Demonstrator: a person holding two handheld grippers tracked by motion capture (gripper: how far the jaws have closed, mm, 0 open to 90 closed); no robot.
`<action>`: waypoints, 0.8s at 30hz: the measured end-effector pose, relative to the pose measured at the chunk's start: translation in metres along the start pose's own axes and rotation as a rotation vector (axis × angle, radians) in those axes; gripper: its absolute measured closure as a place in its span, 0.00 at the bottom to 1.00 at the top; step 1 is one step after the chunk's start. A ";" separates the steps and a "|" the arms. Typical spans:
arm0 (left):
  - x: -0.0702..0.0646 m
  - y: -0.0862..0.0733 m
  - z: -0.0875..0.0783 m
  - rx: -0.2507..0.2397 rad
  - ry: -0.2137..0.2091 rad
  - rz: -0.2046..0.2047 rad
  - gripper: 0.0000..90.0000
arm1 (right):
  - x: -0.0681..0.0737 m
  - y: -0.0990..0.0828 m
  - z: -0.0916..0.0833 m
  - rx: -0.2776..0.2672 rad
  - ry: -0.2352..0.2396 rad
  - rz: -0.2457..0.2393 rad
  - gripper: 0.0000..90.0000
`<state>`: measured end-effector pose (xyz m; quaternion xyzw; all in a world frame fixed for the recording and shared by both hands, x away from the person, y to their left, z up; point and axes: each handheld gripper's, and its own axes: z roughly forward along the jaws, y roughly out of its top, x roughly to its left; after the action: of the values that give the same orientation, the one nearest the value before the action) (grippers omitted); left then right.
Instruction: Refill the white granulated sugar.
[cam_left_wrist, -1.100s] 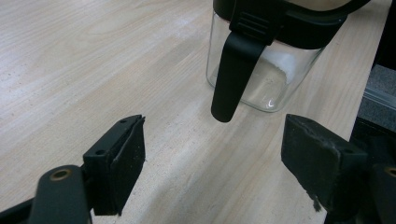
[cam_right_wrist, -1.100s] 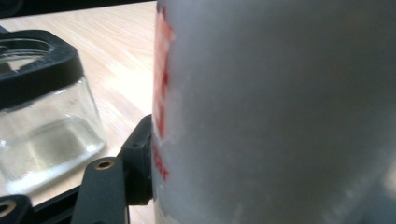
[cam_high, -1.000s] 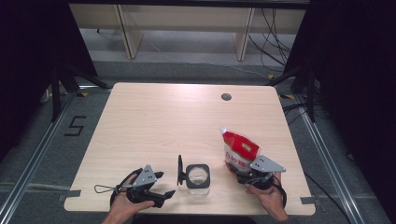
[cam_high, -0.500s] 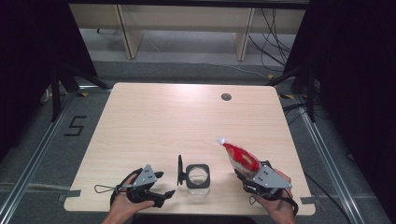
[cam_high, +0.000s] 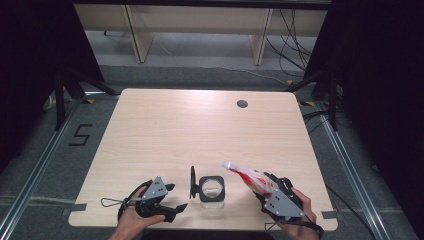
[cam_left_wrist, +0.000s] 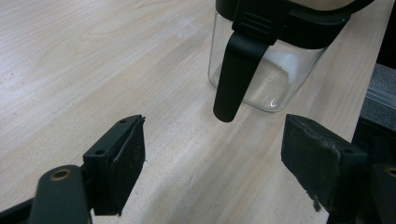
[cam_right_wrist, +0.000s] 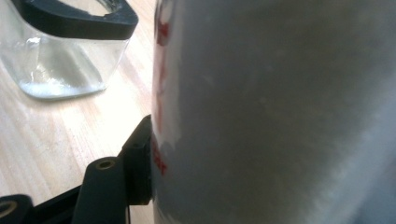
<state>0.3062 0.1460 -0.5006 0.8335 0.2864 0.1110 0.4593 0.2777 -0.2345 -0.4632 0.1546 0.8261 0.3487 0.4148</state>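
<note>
A square glass jar (cam_high: 211, 189) with a black rim stands near the table's front edge, its black lid (cam_high: 192, 182) flipped open to its left. A little white powder lies in the jar (cam_right_wrist: 60, 56). My right gripper (cam_high: 265, 192) is shut on a red and white pouch (cam_high: 250, 178), tilted so its top corner points left toward the jar. The pouch (cam_right_wrist: 280, 112) presses against the left pad. My left gripper (cam_high: 179, 209) rests open on the table left of the jar (cam_left_wrist: 271, 60), its pads (cam_left_wrist: 128, 163) apart and bare, the lid's tab (cam_left_wrist: 236, 74) hanging ahead of them.
The light wooden table (cam_high: 200, 135) has a round cable hole (cam_high: 242, 104) at the back right. Dark floor, rails and black curtains surround it. A shelf frame (cam_high: 200, 30) stands behind the table.
My right gripper has tipped the pouch from upright toward the left and brought it closer to the jar. The left gripper has stayed still.
</note>
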 end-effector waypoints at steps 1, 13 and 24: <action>0.000 0.000 -0.001 0.002 0.001 0.004 0.24 | 0.001 0.001 0.000 0.007 -0.009 -0.018 0.44; 0.003 0.000 -0.002 0.011 0.008 0.015 0.24 | 0.020 0.011 0.000 0.104 -0.089 -0.342 0.44; 0.002 0.000 -0.002 0.007 0.005 0.008 0.24 | 0.026 0.022 -0.005 0.177 -0.195 -0.642 0.45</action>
<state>0.3074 0.1484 -0.4997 0.8359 0.2848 0.1139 0.4553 0.2572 -0.2064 -0.4608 -0.0453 0.8161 0.1110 0.5653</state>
